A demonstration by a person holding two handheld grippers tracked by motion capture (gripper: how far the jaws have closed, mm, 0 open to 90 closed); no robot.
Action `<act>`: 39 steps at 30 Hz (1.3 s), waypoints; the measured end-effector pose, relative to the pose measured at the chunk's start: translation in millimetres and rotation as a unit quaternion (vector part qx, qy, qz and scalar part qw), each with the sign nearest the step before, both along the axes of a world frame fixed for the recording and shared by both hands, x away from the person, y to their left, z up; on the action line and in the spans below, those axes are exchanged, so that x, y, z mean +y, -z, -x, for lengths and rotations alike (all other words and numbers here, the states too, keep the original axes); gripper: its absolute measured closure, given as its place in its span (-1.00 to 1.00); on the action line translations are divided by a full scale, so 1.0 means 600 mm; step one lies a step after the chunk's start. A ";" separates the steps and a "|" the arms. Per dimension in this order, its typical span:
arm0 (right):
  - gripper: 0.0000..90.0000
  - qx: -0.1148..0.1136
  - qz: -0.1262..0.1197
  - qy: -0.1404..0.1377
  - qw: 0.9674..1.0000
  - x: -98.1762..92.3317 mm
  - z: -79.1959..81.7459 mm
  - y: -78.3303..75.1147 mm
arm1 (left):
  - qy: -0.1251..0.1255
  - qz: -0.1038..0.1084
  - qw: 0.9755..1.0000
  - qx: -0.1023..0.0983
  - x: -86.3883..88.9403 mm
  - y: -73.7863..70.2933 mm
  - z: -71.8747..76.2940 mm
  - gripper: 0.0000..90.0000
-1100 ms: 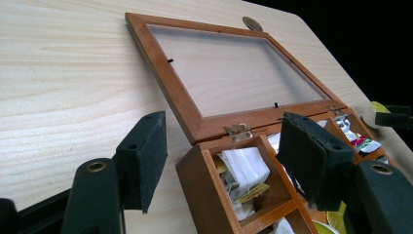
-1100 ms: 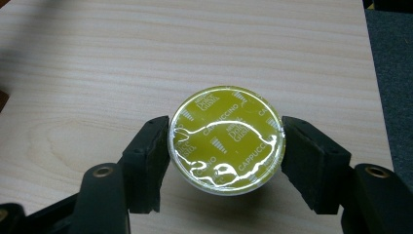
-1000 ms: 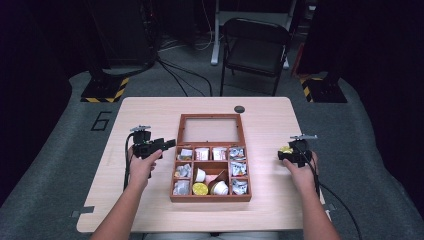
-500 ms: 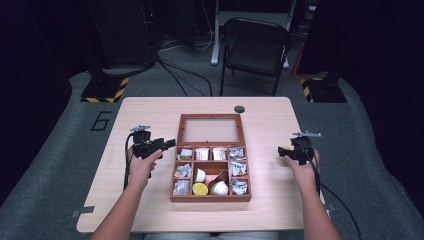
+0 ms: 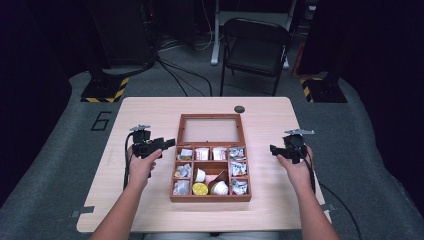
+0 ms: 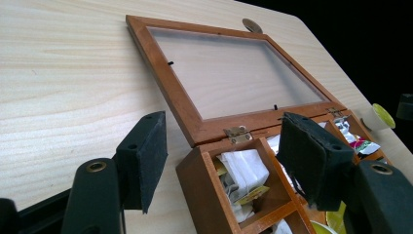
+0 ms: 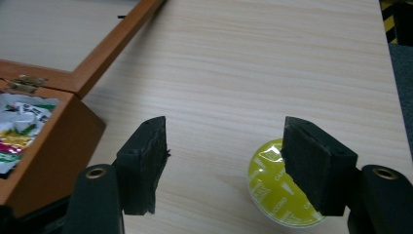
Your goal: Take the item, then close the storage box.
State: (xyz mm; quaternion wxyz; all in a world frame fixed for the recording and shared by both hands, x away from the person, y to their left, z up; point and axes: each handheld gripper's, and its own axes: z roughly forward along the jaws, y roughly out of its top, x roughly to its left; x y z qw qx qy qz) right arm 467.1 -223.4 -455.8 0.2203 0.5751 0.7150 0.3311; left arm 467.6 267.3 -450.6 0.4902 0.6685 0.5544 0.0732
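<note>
Two handheld grippers frame a pale wooden table (image 5: 150, 110) filling the middle of the high view. At its centre lies a brown wooden box (image 5: 210, 197) of compartments holding packets and capsules, its glass lid (image 5: 211, 130) folded flat toward the top of the frame. The left gripper (image 5: 170, 143), at centre left, hovers beside the box's upper left corner, jaws parted and grasping nothing. The right gripper (image 5: 273, 149), at centre right, has just been narrowing its jaws, yet nothing sits between them. In the right gripper view, a yellow-green coffee capsule (image 7: 275, 192) rests foil-up on the table at lower right, partly behind one pad and apart from the box. It looks light and rigid, with a thin, easily dented foil top; its round side walls seem the best place to grip.
</note>
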 end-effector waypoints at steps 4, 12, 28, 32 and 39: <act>-0.26 -0.002 -0.002 -0.006 1.000 0.009 0.003 -0.003 | 0.002 0.003 1.000 -0.001 -0.002 -0.003 0.000 -0.22; -0.26 0.003 -0.009 -0.023 1.000 0.021 0.006 -0.008 | 0.009 -0.006 1.000 -0.001 -0.005 -0.003 -0.002 -0.22; -0.26 0.003 -0.016 -0.076 0.997 0.072 0.005 -0.033 | 0.010 -0.017 1.000 0.002 -0.010 -0.012 -0.007 -0.23; -0.26 0.005 -0.015 -0.083 0.996 0.077 0.002 -0.038 | 0.013 -0.020 1.000 0.008 -0.013 -0.008 -0.011 -0.22; -0.26 0.009 -0.028 -0.099 0.995 0.084 -0.003 -0.055 | 0.025 -0.032 0.999 0.006 -0.021 -0.019 -0.017 -0.23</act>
